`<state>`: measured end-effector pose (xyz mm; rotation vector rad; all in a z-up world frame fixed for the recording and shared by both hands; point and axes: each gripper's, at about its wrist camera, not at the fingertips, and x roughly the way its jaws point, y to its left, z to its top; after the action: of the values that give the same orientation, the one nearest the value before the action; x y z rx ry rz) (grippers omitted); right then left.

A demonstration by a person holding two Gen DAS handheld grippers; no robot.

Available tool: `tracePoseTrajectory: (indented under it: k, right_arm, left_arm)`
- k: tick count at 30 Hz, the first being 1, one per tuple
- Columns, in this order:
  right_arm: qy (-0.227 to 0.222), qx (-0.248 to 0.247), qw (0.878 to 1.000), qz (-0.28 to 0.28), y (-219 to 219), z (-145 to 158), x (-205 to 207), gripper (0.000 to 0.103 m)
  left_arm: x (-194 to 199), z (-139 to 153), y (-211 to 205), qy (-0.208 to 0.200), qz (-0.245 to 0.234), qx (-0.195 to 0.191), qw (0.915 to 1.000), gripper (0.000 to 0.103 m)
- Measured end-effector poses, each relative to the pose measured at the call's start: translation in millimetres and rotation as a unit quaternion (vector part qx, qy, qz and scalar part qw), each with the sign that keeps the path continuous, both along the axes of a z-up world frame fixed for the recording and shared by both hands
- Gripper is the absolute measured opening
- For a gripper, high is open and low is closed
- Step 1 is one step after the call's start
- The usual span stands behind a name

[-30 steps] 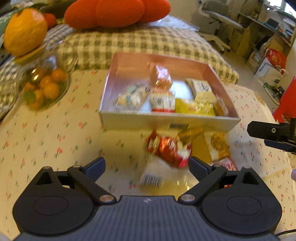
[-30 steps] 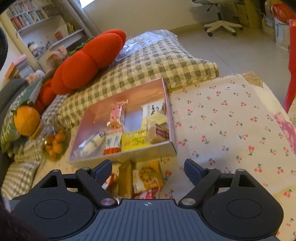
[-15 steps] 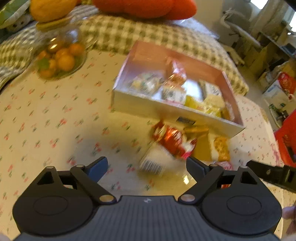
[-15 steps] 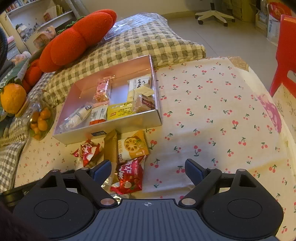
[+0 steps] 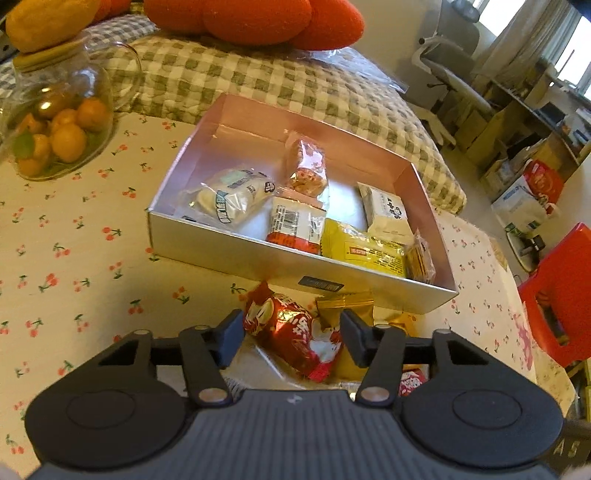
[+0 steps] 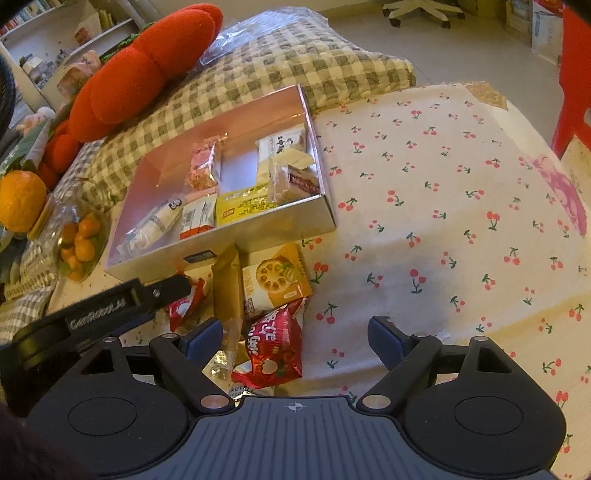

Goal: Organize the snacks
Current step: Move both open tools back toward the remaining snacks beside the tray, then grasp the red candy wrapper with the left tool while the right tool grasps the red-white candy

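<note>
A silver box (image 5: 221, 247) on the cherry-print cloth holds several wrapped snacks. In front of it lies a loose pile. My left gripper (image 5: 291, 328) is closing, and its pads meet both sides of a red foil snack packet (image 5: 291, 339) from that pile. A gold packet (image 5: 351, 306) lies just behind it. In the right wrist view the box (image 6: 258, 236) sits at upper left. My right gripper (image 6: 295, 339) hangs open over a red strawberry packet (image 6: 273, 347), with an orange lotus-root packet (image 6: 275, 277) and the gold packet (image 6: 225, 280) beyond it. One left gripper finger (image 6: 166, 290) reaches in from the left.
A glass jar of small oranges (image 5: 55, 136) stands at the left of the table. A checked cushion (image 5: 258, 81) with a red plush (image 5: 251, 18) on it lies behind the box. A red chair (image 5: 557, 295) is at the right edge. The cloth right of the box (image 6: 443, 206) is bare.
My left gripper has come down and in over the red foil packet, and its jaws have narrowed from wide open onto it. The right gripper has sunk toward the pile and stays open.
</note>
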<state>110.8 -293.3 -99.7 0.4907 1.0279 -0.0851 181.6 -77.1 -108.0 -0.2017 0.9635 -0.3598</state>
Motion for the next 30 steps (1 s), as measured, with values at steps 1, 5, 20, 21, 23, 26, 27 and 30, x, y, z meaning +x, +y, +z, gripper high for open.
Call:
tracePoseTrajectory:
  k: [1, 5, 20, 21, 23, 26, 27, 30]
  right_arm:
    - [0.002, -0.001, 1.0, 0.002, 1.0, -1.5, 0.5, 0.086]
    - [0.011, 0.005, 1.0, 0.01, 4.2, -7.8, 3.1, 0.07]
    - [0.005, 0.002, 1.0, 0.0, -9.4, -7.3, -3.2, 0.033]
    - [0.004, 0.0, 1.0, 0.0, -11.3, -6.6, -4.8, 0.033]
    - [0.003, -0.004, 1.0, 0.0, -13.9, -5.7, -7.4, 0.033]
    - [0.002, -0.007, 1.0, 0.001, -17.0, -4.7, -11.7, 0.033]
    - [0.001, -0.009, 1.0, 0.002, -17.6, -4.4, -12.9, 0.033]
    - [0.0, -0.018, 1.0, 0.003, -19.7, -3.8, -16.1, 0.033]
  left_arm:
    - [1.4, -1.8, -0.8, 0.002, 0.001, -0.001, 1.0, 0.048]
    - [5.5, -8.1, -1.3, 0.003, 0.004, 0.012, 0.9999, 0.037]
    - [0.2, 3.8, 24.7, -0.014, 0.005, 0.02, 0.9997, 0.025]
    - [-0.9, 6.0, 27.9, -0.016, 0.004, 0.021, 0.9996, 0.025]
    - [-3.4, 10.1, 35.9, -0.021, 0.006, 0.024, 0.9995, 0.025]
    - [-6.7, 14.2, 49.4, -0.021, 0.011, 0.027, 0.9994, 0.025]
    - [-7.1, 15.3, 53.7, -0.02, 0.012, 0.026, 0.9994, 0.025]
    - [-10.1, 16.9, 66.1, -0.016, 0.014, 0.033, 0.9992, 0.025]
